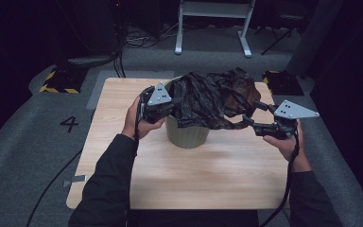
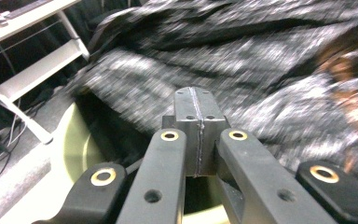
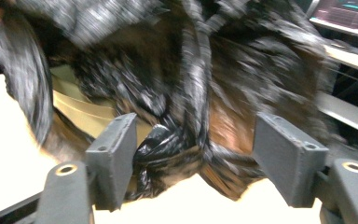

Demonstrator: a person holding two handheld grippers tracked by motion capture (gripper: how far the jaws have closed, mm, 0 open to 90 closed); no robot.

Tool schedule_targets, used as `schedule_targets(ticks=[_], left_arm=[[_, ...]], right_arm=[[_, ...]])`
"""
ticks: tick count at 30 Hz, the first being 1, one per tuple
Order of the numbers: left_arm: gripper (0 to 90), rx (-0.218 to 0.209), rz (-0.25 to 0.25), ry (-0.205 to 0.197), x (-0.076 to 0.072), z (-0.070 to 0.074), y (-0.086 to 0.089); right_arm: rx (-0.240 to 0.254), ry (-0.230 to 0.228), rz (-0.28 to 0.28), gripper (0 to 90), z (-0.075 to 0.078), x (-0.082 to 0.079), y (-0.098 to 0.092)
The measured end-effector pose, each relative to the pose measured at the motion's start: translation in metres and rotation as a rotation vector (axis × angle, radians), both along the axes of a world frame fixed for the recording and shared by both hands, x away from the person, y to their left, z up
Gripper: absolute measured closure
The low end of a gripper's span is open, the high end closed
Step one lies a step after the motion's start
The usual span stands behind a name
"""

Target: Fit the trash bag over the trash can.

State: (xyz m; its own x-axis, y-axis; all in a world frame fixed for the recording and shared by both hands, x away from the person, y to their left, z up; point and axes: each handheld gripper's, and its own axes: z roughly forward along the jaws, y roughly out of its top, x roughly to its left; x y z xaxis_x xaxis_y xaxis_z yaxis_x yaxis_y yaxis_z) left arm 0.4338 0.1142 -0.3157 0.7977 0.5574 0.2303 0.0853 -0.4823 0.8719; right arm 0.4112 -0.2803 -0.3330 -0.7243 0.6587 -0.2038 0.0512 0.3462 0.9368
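Step in hand, as I read it: lining the bin (image 1: 187, 134) w/ the black bag (image 1: 212, 97). Bin stands upright mid tabletop (image 1: 217, 175), bag draped over its mouth & bunched up above the rim, hanging down the right side; not yet spread round the rim.

Left hand-held gripper (image 1: 170, 105) sits at the bin's left rim, jaws fully together. In the left gripper view the tips meet w/ bag right behind them, but can't tell if any film is pinched between – too blurred.

Right hand-held gripper (image 1: 248, 112) is at the bag's right edge, jaws wide apart. In the right gripper view a twisted bunch of bag (image 3: 177, 149) lies between the pads (image 3: 114, 158), neither pad pressing on it, so nothing held.

Next move, prob.: right closes on that bunch, then pull it outward & down over the right rim while left keeps its side put. Needs a firm bite – thin plastic slips – and an even pull so the bin doesn't tip or slide.
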Motion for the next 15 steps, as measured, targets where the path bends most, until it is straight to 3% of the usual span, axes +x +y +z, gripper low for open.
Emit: schedule_targets(ticks=[1, 4, 5, 7, 8, 9, 11, 12, 13, 14, 15], left_arm=[[90.0, -0.02, 0.014, 0.01, 0.001, -0.002, 0.006], [89.5, -0.023, 0.008, 0.009, 0.0, -0.002, 0.009], [77.0, -0.047, -0.032, 0.015, -0.004, 0.0, 0.007], [55.7, -0.045, -0.016, 0.001, -0.009, 0.003, -0.002], [44.9, -0.045, -0.016, 0.001, -0.009, 0.003, -0.002], [44.9, -0.054, -0.016, 0.003, -0.011, 0.005, -0.006], [24.9, -0.062, -0.054, 0.0, -0.019, 0.012, -0.023], [20.7, -0.062, -0.054, 0.0, -0.019, 0.012, -0.023], [19.1, -0.06, -0.109, 0.006, -0.025, 0.016, -0.036], [18.7, -0.06, -0.109, 0.006, -0.025, 0.016, -0.036], [17.4, -0.028, -0.133, -0.002, -0.029, 0.019, -0.05]], right_arm=[[0.014, 0.004, 0.014, 31.1, 0.0, 0.0, -0.001], [0.023, -0.003, 0.016, 33.6, 0.001, -0.001, -0.002], [0.02, 0.004, 0.053, 47.8, 0.002, -0.003, -0.002], [-0.021, 0.001, 0.033, 60.2, 0.003, -0.003, 0.002], [-0.021, 0.001, 0.033, 60.2, 0.003, -0.003, 0.002], [-0.028, 0.007, 0.04, 67.4, 0.004, -0.003, 0.003], [-0.038, 0.002, 0.043, 82.2, 0.005, -0.002, 0.006], [-0.038, 0.002, 0.043, 82.2, 0.005, -0.002, 0.006], [-0.045, -0.016, 0.053, 87.1, 0.007, -0.004, 0.007], [-0.045, -0.016, 0.053, 87.1, 0.007, -0.004, 0.007], [-0.046, -0.023, 0.06, 88.5, 0.01, -0.005, 0.01]])
